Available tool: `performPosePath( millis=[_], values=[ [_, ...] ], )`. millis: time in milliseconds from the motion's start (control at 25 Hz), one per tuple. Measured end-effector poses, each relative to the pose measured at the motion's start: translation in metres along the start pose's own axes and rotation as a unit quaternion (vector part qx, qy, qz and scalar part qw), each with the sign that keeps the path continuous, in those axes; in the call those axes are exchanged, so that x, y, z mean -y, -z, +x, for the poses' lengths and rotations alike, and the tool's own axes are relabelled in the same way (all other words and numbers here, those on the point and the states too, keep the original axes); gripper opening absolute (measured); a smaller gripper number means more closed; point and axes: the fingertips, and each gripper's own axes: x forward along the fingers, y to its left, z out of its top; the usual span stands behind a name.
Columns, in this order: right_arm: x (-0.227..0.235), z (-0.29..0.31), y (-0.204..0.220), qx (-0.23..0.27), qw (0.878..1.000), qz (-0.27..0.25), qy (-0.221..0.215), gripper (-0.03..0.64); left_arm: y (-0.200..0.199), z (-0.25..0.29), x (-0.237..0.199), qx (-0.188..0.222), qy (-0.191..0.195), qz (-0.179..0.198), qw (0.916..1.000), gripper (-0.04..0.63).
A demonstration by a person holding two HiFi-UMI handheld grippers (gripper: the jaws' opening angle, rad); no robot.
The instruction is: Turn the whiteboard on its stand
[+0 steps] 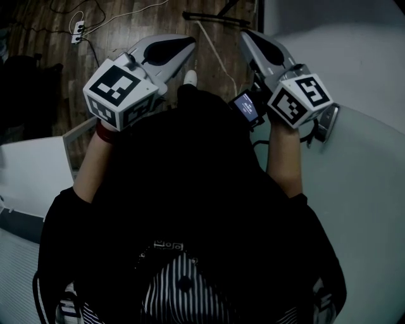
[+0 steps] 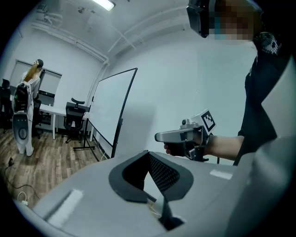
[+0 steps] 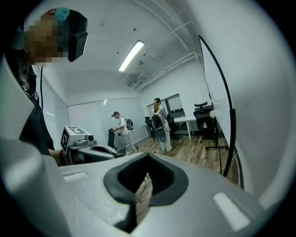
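Note:
The whiteboard [image 2: 108,109] is a tall white panel in a thin black frame on a floor stand. It stands ahead in the left gripper view. In the right gripper view the whiteboard [image 3: 259,92] fills the right side, its black frame edge close by. I hold both grippers up in front of my chest, away from the board. My left gripper [image 1: 188,44] is shut with nothing in it, and its tip [image 2: 147,152] points toward the board. My right gripper [image 1: 248,37] is likewise shut and holds nothing [image 3: 148,155]. Each gripper shows in the other's view.
A black stand foot [image 1: 215,16] lies on the wood floor ahead, with a power strip [image 1: 77,30] and cables to the left. A white table [image 1: 31,171] stands at my left. Two people [image 3: 159,122], desks and office chairs [image 2: 74,118] are further back in the room.

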Motion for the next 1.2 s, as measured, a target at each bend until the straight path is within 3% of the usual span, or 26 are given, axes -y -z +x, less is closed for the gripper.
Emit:
performPosePath(
  millis=[240,960,1200],
  values=[
    [0.004,-0.030,0.047,-0.039,0.994,0.054,0.089,0.000,0.038,0.012,0.027,-0.026,0.105,-0.045,0.9931,0.003],
    [-0.004,-0.017,0.037,-0.033,0.998,0.031,0.042,0.000,0.035,0.000,0.027,-0.010,0.078,-0.061,0.9950,0.003],
    [-0.005,-0.022,0.031,-0.018,0.997,0.061,0.048,0.000,0.024,-0.017,0.027,-0.019,0.078,-0.060,0.9949,0.003]
  ],
)
